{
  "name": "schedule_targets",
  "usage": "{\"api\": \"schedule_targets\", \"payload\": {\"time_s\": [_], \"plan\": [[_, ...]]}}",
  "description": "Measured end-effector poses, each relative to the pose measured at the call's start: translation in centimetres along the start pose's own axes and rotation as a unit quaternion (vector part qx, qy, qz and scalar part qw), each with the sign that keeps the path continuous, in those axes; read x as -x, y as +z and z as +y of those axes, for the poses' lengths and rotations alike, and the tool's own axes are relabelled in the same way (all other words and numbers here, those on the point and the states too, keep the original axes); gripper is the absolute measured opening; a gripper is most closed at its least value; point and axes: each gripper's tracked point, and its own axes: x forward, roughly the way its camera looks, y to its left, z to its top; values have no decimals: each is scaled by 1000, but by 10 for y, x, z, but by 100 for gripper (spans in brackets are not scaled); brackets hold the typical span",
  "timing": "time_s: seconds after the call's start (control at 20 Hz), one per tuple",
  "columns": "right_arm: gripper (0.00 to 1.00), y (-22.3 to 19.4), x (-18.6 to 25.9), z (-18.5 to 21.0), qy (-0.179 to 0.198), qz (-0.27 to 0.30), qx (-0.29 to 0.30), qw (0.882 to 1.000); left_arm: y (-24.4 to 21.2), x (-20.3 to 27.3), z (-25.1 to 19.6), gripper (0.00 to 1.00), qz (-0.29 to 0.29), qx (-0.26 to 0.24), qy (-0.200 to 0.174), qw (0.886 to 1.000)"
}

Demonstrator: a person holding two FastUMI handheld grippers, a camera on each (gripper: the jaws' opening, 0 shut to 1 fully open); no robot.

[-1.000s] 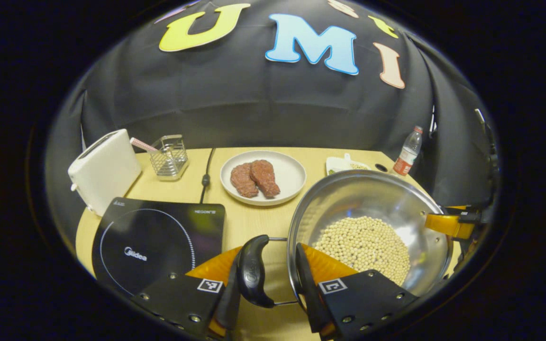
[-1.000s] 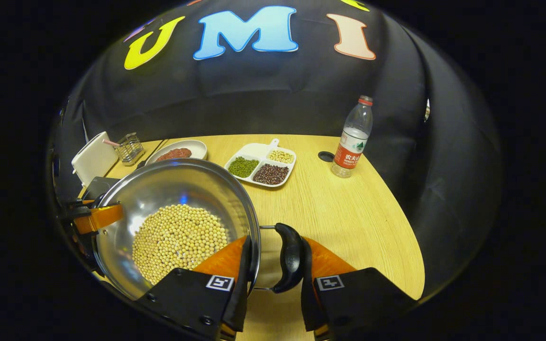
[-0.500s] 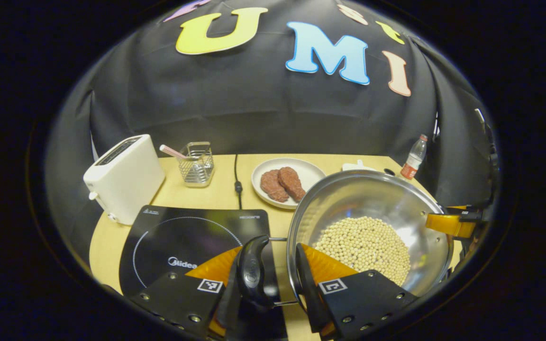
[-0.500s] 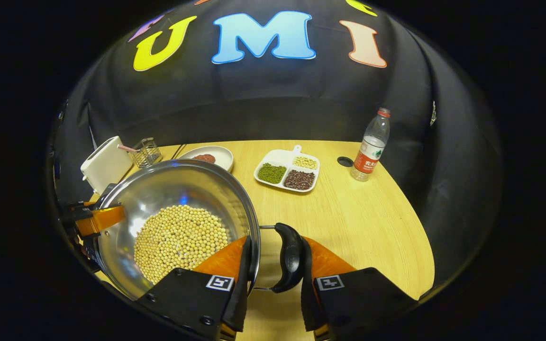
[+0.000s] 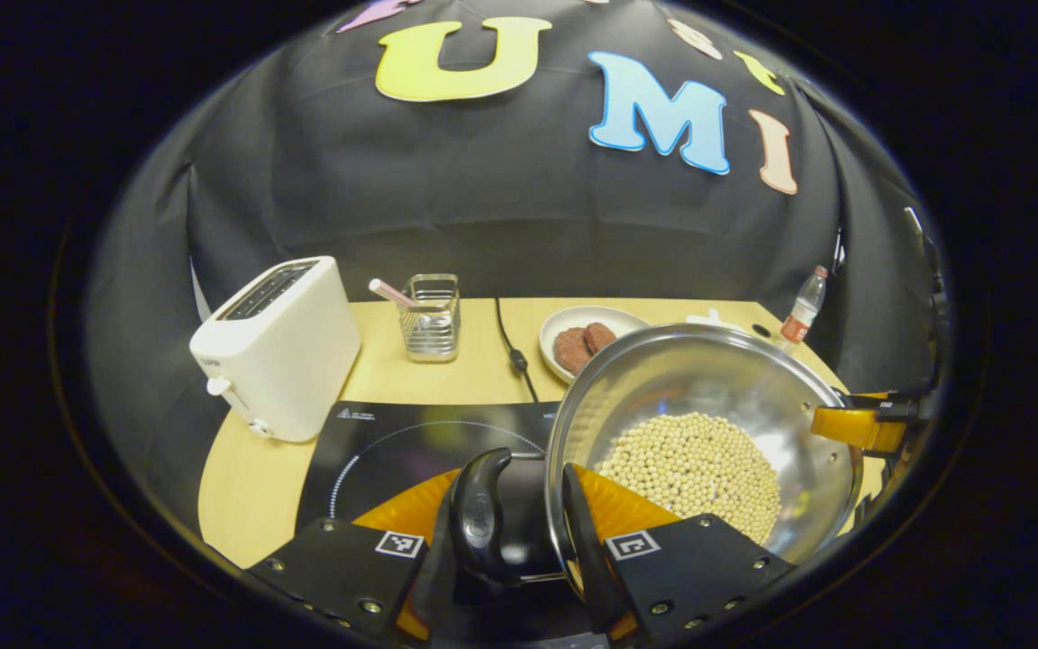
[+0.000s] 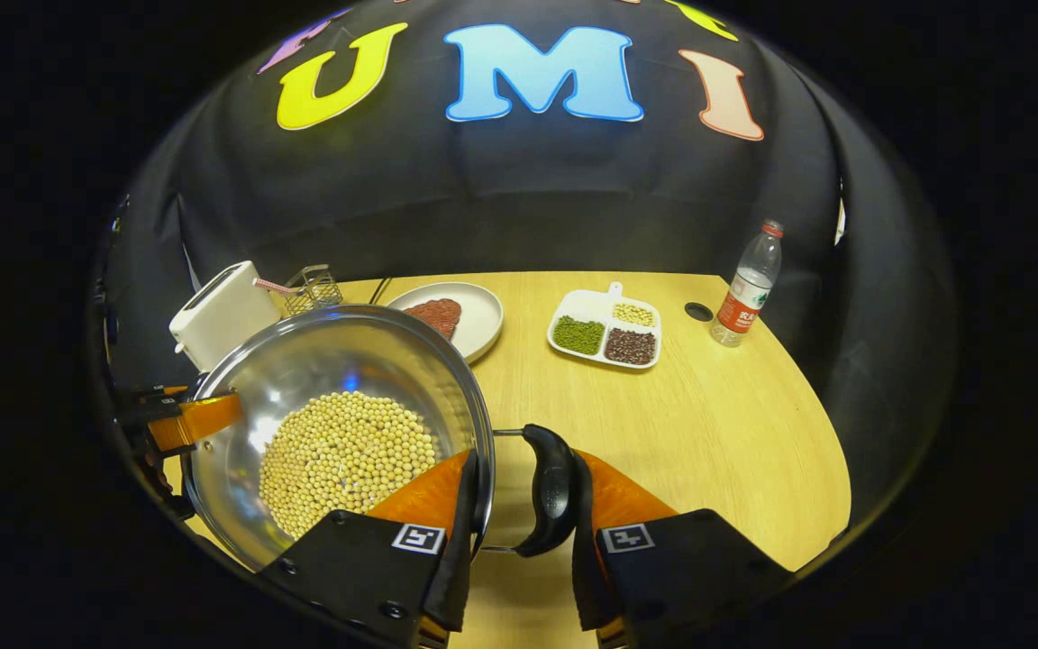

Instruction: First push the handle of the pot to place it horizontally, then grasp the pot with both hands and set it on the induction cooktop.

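A steel pot point(image 5: 708, 379) holding pale soybeans point(image 5: 690, 464) hangs between both grippers. My left gripper point(image 5: 519, 505) is shut on the pot's black side handle point(image 5: 481, 518), with one finger outside the handle and the other inside the rim. Below that handle lies the black induction cooktop point(image 5: 393, 446). In the right gripper view, my right gripper point(image 6: 523, 491) is shut the same way on the opposite black handle point(image 6: 550, 491) of the pot point(image 6: 330, 361). Each view also shows the other gripper at the pot's far rim: the right gripper point(image 5: 857, 424) and the left gripper point(image 6: 186, 419).
A white toaster point(image 5: 280, 347) stands left of the cooktop, with a wire holder point(image 5: 429, 315) and a power cable point(image 5: 512, 347) behind it. A plate of meat point(image 6: 465, 320), a divided bean tray point(image 6: 605, 329) and a water bottle point(image 6: 747, 284) sit at the back.
Both grippers have carried the pot to the left across the table. The left handle now hangs over the cooktop's right part. Both grips are unchanged.
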Motion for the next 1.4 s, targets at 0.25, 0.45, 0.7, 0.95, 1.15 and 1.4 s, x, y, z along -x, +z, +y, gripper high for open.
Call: {"api": "schedule_targets", "payload": {"time_s": [0.25, 0.45, 0.7, 0.95, 1.15, 1.4], "plan": [[49, 1, -2, 35, 5, 0, -2, 1000, -2, 5, 35, 58, -1, 2, 3, 1000], [48, 1, -4, 61, 15, 2, -8, 1000, -2, 6, 64, 58, -1, 2, 2, 1000], [48, 3, -10, 91, 26, 5, -22, 999, -5, 0, 98, 58, 3, 7, 2, 1000], [48, 4, -23, 114, 28, 13, -18, 999, -10, -10, 127, 55, 15, 11, 3, 1000], [48, 4, -33, 130, 32, 19, -12, 999, -15, -17, 145, 61, 23, 16, 4, 1000], [45, -2, -44, 148, 41, 30, -17, 999, -21, -23, 166, 58, 35, 22, 10, 999]]}}
